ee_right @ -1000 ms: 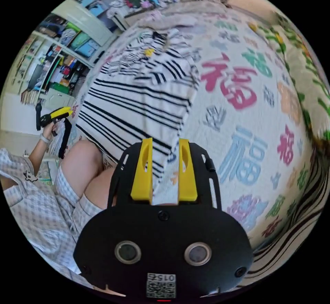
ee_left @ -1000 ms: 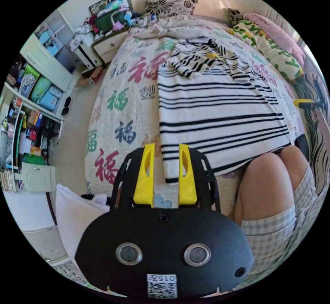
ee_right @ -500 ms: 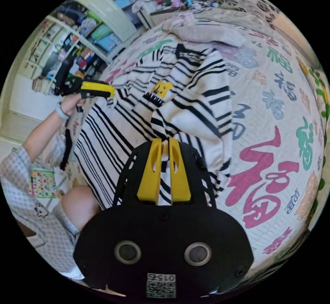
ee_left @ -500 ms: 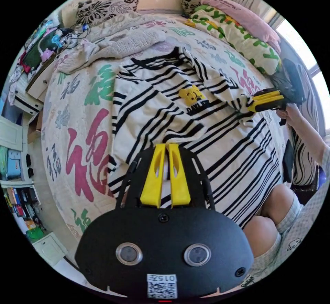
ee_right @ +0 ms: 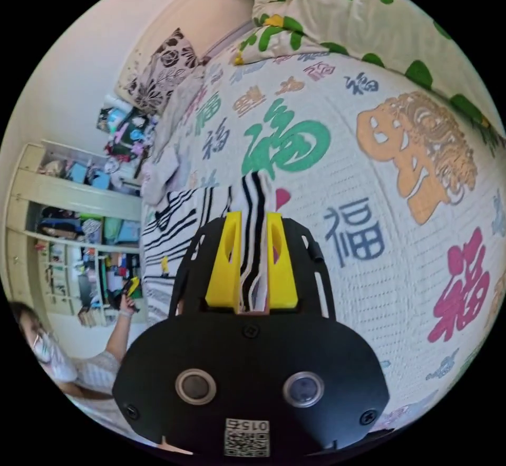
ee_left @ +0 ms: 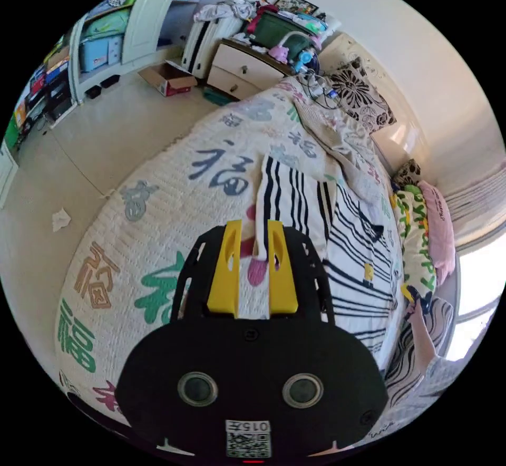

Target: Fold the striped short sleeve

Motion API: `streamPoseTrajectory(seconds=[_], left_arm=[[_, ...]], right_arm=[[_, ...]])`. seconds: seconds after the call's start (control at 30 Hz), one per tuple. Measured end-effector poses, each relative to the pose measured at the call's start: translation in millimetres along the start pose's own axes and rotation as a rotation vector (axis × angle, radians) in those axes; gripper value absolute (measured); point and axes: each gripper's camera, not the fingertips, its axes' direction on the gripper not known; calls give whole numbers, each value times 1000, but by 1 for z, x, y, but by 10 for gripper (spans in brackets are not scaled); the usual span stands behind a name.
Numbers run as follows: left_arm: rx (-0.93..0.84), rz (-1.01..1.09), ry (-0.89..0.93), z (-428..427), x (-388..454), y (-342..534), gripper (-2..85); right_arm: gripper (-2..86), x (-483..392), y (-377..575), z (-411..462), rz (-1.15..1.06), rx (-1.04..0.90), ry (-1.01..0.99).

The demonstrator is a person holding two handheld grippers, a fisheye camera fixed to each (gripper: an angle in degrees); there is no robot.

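Here, label by label:

Striped short sleeve shirt (ee_left: 316, 223): spread on the bedspread (ee_left: 158, 213), which is printed with large coloured characters. In the left gripper view a narrow sleeve panel with black stripes reaches toward the camera, while the body of the shirt fans away to the right.

Left gripper (ee_left: 252, 229): yellow jaws parted with a clear gap. The tip of the sleeve panel lies between them near their ends. I cannot tell whether either jaw presses on the cloth; bedspread shows in the lower part of the gap.

Right gripper (ee_right: 253, 221): jaws closed in on a bunched strip of the striped shirt (ee_right: 254, 213), which fills the gap between them and runs on past their tips. Both jaws appear to bear on the fabric. The rest of the shirt lies flat to the left of this gripper.

Other gripper in view: the left gripper view catches a small yellow tool at the far edge of the shirt, and the right gripper view a hand (ee_right: 126, 305) holding one beyond the shirt's left side.

Surroundings: a floral pillow (ee_left: 361, 98) at the bed's head, a green-patterned quilt (ee_right: 358, 18) along one side, a drawer unit (ee_left: 242, 70) piled with clutter, a cardboard box (ee_left: 168, 78) on the floor.
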Motion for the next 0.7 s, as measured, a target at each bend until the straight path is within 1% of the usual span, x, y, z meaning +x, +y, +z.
streamPoseTrajectory(seconds=[0.03, 0.07, 0.13, 0.17, 0.23, 0.3, 0.37, 0.43, 0.47, 0.53, 0.57, 0.67, 0.7], left_arm=[[-70, 14, 21, 1, -3, 24, 100], [-92, 25, 24, 0, -4, 38, 102], [-132, 78, -18, -10, -3, 99, 101], [-136, 88, -35, -14, -3, 114, 102], [-180, 95, -105, -28, -3, 166, 108], [-194, 77, -106, -36, -6, 199, 110], [-206, 53, -85, -40, -9, 224, 110], [-250, 21, -24, -36, -15, 244, 109], [-259, 18, -7, -35, -16, 247, 109], [-261, 39, 15, -27, -16, 254, 104], [-264, 48, 7, -24, -15, 255, 102], [-318, 100, -40, -11, -10, 251, 45], [-355, 111, 12, -5, -8, 248, 25]], right_arm=[[115, -4, 23, 3, -42, -75, -23], [121, -7, 37, 4, -71, -113, -20], [125, -22, 104, 9, -184, -252, 45], [125, -24, 121, 10, -198, -289, 58], [132, -24, 189, 18, -199, -440, 116], [132, -18, 233, 23, -170, -517, 133], [123, -8, 267, 26, -129, -526, 116], [106, 6, 292, 35, -77, -549, 23], [101, 9, 297, 39, -70, -559, 14], [50, 19, 305, 44, -87, -505, 68], [44, 22, 306, 45, -98, -503, 84], [15, 32, 304, 46, -66, -529, -17], [10, 33, 305, 43, -82, -518, 10]])
